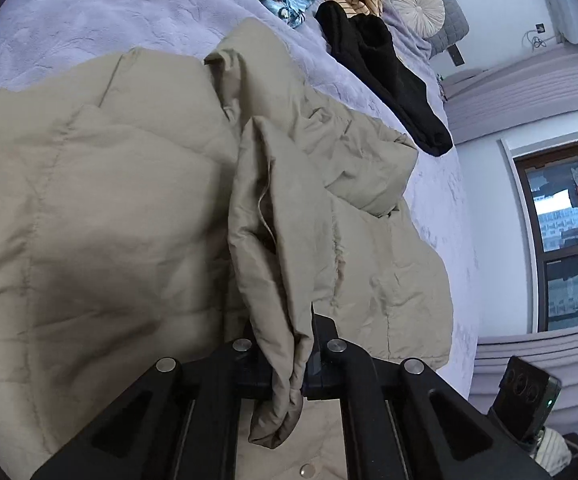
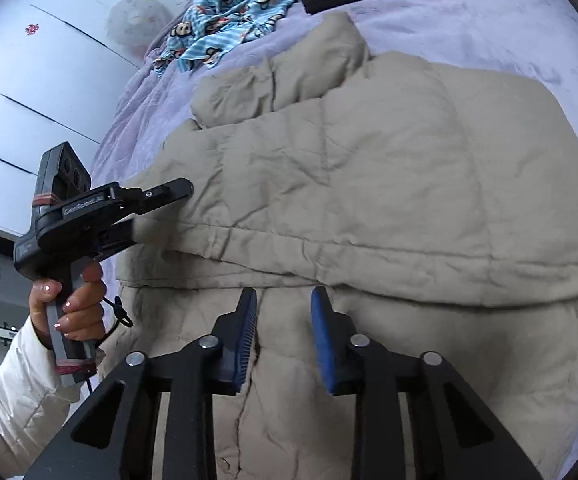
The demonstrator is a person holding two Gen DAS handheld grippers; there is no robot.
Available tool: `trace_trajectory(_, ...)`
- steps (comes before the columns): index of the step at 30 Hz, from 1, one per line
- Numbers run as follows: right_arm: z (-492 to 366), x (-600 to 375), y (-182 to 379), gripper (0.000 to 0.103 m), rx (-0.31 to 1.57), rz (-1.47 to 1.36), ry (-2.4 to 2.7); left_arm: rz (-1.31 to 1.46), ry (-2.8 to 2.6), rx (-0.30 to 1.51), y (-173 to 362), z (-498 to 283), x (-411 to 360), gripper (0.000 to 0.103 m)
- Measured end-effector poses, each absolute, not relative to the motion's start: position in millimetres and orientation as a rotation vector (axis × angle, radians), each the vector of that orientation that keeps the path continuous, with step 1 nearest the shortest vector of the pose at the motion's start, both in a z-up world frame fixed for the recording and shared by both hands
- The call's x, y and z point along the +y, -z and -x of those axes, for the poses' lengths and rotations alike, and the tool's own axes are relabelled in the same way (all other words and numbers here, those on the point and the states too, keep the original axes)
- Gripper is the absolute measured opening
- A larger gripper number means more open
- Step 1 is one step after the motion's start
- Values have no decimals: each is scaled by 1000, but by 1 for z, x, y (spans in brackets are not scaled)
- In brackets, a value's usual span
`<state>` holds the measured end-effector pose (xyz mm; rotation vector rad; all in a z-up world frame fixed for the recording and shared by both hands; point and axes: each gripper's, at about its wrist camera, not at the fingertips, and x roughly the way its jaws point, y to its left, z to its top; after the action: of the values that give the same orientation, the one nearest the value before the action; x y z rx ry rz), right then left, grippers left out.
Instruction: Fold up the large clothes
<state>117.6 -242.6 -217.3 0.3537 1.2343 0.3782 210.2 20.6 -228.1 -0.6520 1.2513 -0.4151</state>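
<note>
On the lilac bedspread (image 2: 469, 36) lies the large beige puffer jacket (image 2: 369, 184), spread wide, with its lower part already turned up over the body so that the hem band runs as a ridge across the middle of the right wrist view; one sleeve sits doubled near the collar at the far side. By my judgement the folding is partway: a first fold is laid, but the bundle is still broad and loose, so at least a further fold and some smoothing remain. The left gripper (image 1: 289, 376) is clamped on a bunched edge of the jacket, fabric pinched between its jaws and hanging below them; in the right wrist view the same tool, held in a hand (image 2: 69, 300) with a white sleeve, bites the jacket's left edge. The right gripper (image 2: 283, 336) hovers just over the jacket's front, its blue pads (image 2: 323, 332) apart with nothing between them. Other clothes, a blue patterned garment (image 2: 229, 12) and a black garment (image 1: 389, 72), wait farther up the bed.
</note>
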Motion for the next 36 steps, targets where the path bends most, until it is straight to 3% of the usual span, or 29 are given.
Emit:
trace_trajectory(2, -113, -244, 221, 18, 1222, -326, -365, 654, 447, 1188, 208, -208, 17, 8)
trace_trajectory(9, -123, -259, 226, 17, 1167, -89, -239, 673, 477, 1046, 151, -189, 51, 8)
trace_trajectory(13, -136, -302, 226, 17, 1132, 2, -79, 635, 384, 1139, 179, -184, 74, 8)
trace_trajectory(16, -144, -339, 236, 0, 1145, -71, -49, 659, 350, 1211, 216, -183, 74, 8)
trace_trajectory(21, -147, -353, 253, 0, 1182, -124, -39, 593, 301, 1247, 246, -177, 56, 8)
trace_trajectory(27, -114, -327, 213, 4, 1274, -212, -228, 566, 302, 1251, 239, -177, 58, 8)
trace_trajectory(32, -115, -304, 166, 4, 1128, -162, -292, 551, 285, 1245, 249, -178, 50, 8)
trace_trajectory(36, -173, -318, 188, 4, 1107, -164, -172, 535, 277, 1247, 248, -178, 48, 8)
